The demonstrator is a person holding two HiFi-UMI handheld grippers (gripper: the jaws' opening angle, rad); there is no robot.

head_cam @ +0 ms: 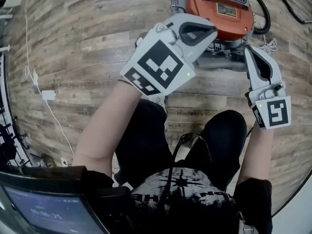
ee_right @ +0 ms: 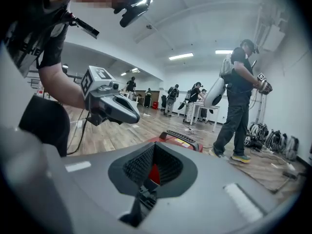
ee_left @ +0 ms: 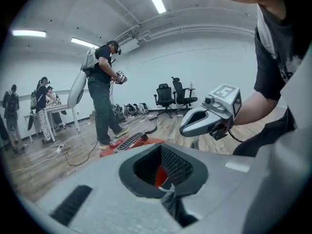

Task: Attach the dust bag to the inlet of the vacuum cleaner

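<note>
The orange vacuum cleaner point(head_cam: 220, 9) stands on the wood-plank floor point(head_cam: 97, 38) at the top centre of the head view, its black handle facing up. A black hose point(head_cam: 263, 14) curls round its right side. A grey flat piece point(head_cam: 225, 58) lies against its near edge; whether this is the dust bag cannot be told.

The left tool point(head_cam: 212, 34) sits just left of centre, high in the frame, with its tips over the vacuum's near left corner. Its jaws are pressed together with nothing between them; only a sliver of the orange body shows through the gap in its own view. The right tool point(head_cam: 249, 49) is right of centre, its tips just beside the grey piece, and its jaws are likewise closed and empty.

The person's black-trousered knees point(head_cam: 224, 130) fill the middle of the head view, below both tools. A white cable point(head_cam: 30, 57) with a small white box point(head_cam: 48, 95) runs down the left of the frame, and a lit screen point(head_cam: 44, 211) sits in the lower left corner.

In the left gripper view a person wearing a backpack rig point(ee_left: 101, 82) stands behind the vacuum. Two office chairs point(ee_left: 174, 94) stand at the far wall, and other people gather at a tabletop point(ee_left: 54, 108) on the left.
</note>
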